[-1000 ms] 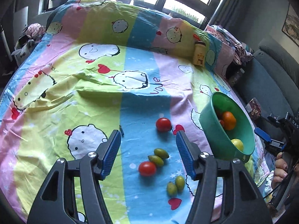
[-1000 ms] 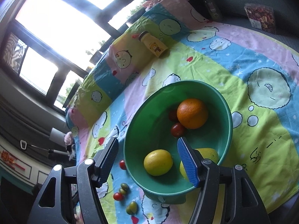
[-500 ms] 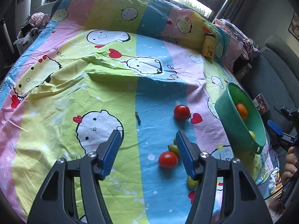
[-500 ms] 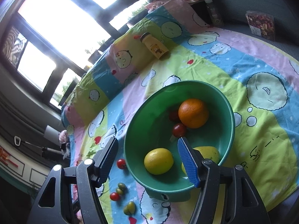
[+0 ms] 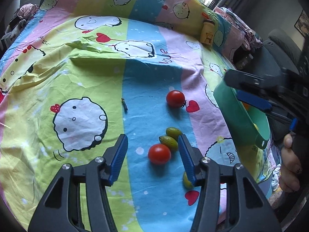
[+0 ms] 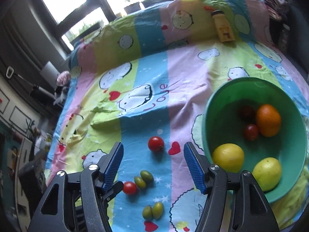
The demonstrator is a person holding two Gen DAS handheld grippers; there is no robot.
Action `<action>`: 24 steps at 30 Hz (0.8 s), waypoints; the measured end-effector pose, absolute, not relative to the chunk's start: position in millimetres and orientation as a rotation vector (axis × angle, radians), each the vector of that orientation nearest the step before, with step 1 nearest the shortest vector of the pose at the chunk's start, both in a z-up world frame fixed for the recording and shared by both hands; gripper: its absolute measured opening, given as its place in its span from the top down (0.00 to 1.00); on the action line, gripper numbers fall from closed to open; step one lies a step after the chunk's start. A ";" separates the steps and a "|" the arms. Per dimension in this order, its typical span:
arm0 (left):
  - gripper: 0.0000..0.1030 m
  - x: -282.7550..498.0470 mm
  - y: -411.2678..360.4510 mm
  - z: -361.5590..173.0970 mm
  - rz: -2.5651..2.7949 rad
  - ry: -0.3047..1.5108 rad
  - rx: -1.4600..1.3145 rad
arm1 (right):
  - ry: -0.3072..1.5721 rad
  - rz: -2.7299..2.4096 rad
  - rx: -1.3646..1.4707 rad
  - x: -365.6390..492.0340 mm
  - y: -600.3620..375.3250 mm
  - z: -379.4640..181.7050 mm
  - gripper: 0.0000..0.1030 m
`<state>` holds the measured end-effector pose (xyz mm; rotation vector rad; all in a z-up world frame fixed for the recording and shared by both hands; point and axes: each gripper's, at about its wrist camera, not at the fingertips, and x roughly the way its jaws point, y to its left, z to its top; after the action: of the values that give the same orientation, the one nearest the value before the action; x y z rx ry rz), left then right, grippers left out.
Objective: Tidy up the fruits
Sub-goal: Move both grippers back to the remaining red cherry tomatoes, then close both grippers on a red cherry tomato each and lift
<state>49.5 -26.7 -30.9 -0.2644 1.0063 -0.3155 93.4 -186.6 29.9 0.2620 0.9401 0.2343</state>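
The left gripper (image 5: 152, 154) hovers wide open around the near cherry tomato (image 5: 159, 153), beside green olives (image 5: 168, 141). It should center and close gently, sparing the olives. The right gripper (image 6: 152, 166), also wide, waits near the green bowl (image 6: 231, 96).

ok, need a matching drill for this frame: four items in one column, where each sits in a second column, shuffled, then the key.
Items:
1. orange
2. small bottle
3. near tomato
4. far tomato

Places:
A. on the sheet beside a red heart print
B. between the open fingers of the left gripper
C. inside the green bowl
D. against the raised back edge of the sheet

Pairs: 1-C, 2-D, 3-B, 4-A
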 end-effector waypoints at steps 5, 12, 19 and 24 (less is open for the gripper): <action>0.55 51.1 -30.8 -37.3 -0.327 1.042 -0.258 | 1.034 0.241 0.131 126.4 -157.7 2.4 0.55; 0.59 49.8 -36.5 -43.9 -0.350 1.087 -0.268 | 1.112 0.203 0.083 148.9 -148.0 -32.0 0.55; 0.68 49.3 -43.6 -52.7 -0.360 1.116 -0.264 | 1.127 0.225 0.113 154.9 -148.3 -42.4 0.60; 0.72 49.8 -40.9 -54.4 -0.346 1.117 -0.279 | 1.135 0.225 0.117 156.0 -146.0 -48.7 0.67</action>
<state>49.8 -40.9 -54.4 -0.2791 1.1168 -0.3460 156.0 -146.0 -48.7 0.1170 1.1350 0.2251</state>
